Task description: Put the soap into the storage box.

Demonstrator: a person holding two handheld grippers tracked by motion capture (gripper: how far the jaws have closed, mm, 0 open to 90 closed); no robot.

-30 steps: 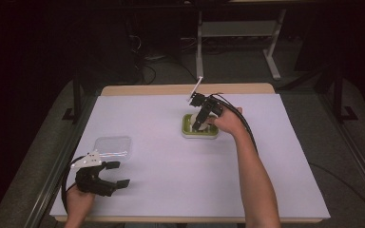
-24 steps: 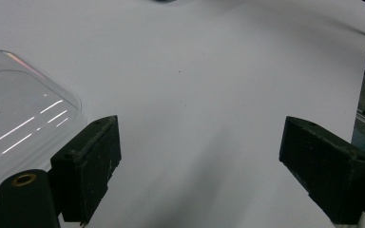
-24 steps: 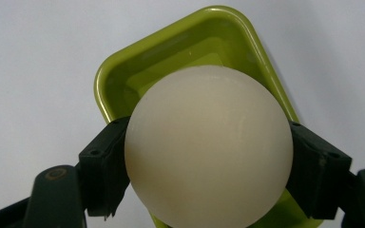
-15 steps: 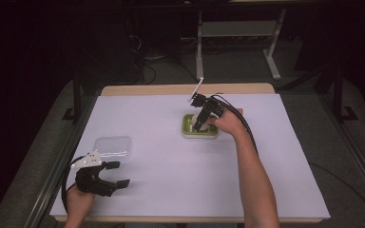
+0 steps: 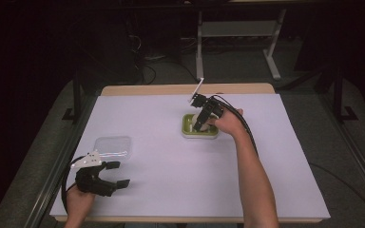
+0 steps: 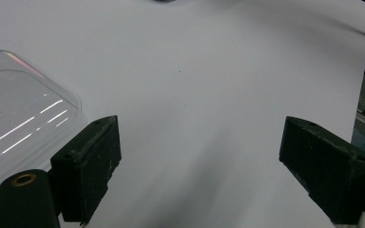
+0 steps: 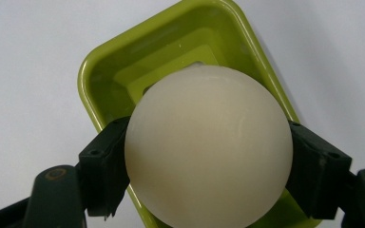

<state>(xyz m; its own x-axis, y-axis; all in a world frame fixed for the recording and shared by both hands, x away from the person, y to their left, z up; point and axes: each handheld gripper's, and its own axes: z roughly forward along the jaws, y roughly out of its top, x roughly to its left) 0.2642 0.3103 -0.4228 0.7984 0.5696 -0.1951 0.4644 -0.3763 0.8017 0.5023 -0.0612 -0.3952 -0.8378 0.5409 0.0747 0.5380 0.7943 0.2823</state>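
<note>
The right gripper (image 7: 204,166) has its two black jaws clamped on either side of a cream-white ball (image 7: 208,147), seen in the right gripper view directly over a lime-green rectangular tray (image 7: 123,61). The ball covers most of the tray's recessed floor in that view; whether it touches the floor cannot be told. In the high view the same gripper (image 5: 200,122), held in the person's right hand (image 5: 228,121), points down into the green tray (image 5: 187,132), with its black cable trailing back along the forearm.

The tray sits on a white sheet (image 5: 171,166) that covers the table, toward the far side and a little right of centre. Well apart from the tray, toward the near left, lies a clear plastic lid (image 5: 113,146), flat on the sheet.

Nearer the table's front edge than the lid, the left gripper (image 5: 116,174) rests in the person's left hand (image 5: 78,202), a grey three-cornered plate on top. In the left gripper view its jaws stand wide apart with bare white sheet (image 6: 195,95) between them, and the clear lid (image 6: 19,118) lies just beside the left-hand jaw.

Beyond the tray, past the table's far wooden edge (image 5: 147,89), a dark floor with cables and a metal stand (image 5: 237,33) is visible.
</note>
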